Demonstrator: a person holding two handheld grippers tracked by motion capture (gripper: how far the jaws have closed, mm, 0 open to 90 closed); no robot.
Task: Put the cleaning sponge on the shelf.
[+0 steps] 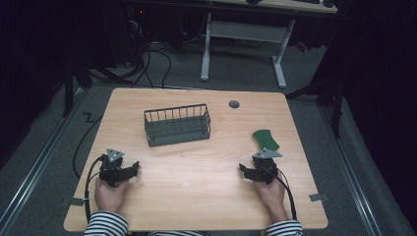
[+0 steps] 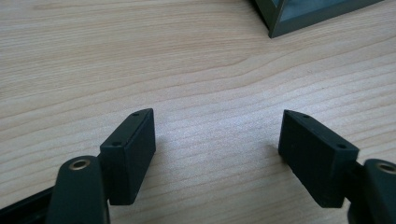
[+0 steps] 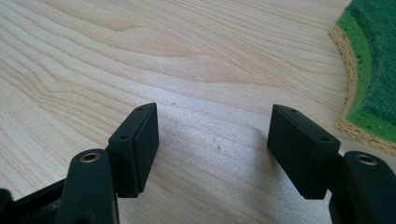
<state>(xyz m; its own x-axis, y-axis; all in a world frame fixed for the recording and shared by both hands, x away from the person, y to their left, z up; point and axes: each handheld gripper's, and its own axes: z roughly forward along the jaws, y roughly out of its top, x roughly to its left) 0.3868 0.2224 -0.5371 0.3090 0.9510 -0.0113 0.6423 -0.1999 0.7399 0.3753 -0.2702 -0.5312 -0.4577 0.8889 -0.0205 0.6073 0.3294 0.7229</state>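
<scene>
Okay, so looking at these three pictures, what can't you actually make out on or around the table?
- Sponge, high view: its near end is hidden behind the right gripper; in the right gripper view the frame edge cuts it off.
- Wire basket, high view: too small and dim to tell whether anything lies inside; the left gripper view catches one corner, cut off by the top edge.
- Small grey disc on the table, high view: too small to identify.

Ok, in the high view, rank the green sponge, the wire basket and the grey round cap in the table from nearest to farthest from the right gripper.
From the right gripper:
1. Green sponge, just beyond it, near the table's right edge.
2. Grey round cap, farther back, right of centre.
3. Wire basket, mid-table, off to the left.
The cap and basket are fairly close in distance, so that order is tentative.
</scene>
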